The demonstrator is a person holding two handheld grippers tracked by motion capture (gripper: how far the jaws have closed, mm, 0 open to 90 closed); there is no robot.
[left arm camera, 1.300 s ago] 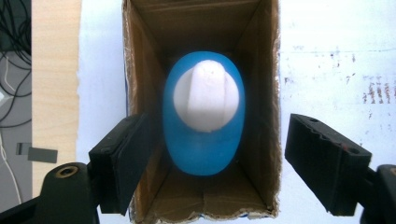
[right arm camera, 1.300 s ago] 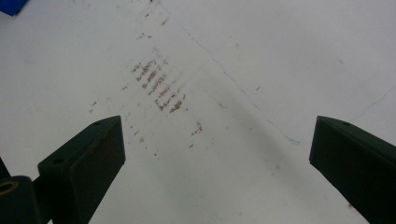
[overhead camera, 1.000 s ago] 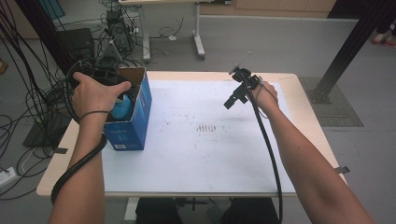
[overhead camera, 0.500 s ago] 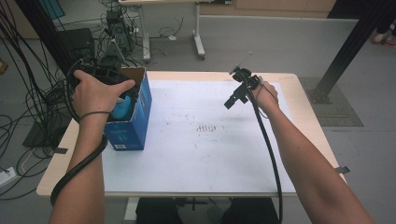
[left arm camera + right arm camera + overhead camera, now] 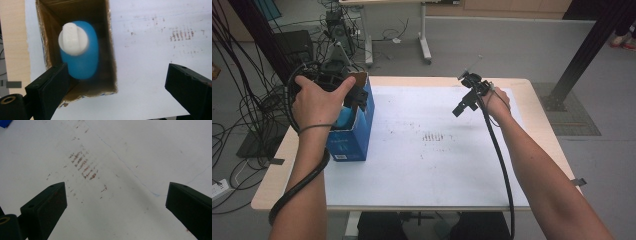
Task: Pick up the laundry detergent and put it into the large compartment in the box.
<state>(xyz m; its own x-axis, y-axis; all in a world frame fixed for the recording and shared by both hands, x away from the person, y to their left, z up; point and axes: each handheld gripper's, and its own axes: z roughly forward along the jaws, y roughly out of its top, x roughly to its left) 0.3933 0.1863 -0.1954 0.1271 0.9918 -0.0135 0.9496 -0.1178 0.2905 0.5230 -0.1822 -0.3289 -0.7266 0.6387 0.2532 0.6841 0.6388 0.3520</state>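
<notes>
A blue cardboard box (image 5: 357, 137) stands open-topped at the table's left side. Inside it a blue bottle (image 5: 82, 55) with a white cap (image 5: 73, 38) stands upright. My left gripper (image 5: 116, 75) hangs above the box mouth, pointing down. Its jaws have just been opening and now stand wide, with nothing pressed between them. The bottle is below the left jaw and apart from it. In the high view the left hand (image 5: 319, 100) covers most of that gripper. My right gripper (image 5: 460, 107) hovers open over the white sheet (image 5: 140, 150) at the far right, holding nothing.
A white sheet (image 5: 437, 165) with brown scuff marks (image 5: 434, 136) covers most of the wooden table (image 5: 277, 170). Cables trail from both grippers along the forearms. Cables and equipment lie on the floor (image 5: 267, 55) at the left, and a black post (image 5: 584, 50) stands at the far right.
</notes>
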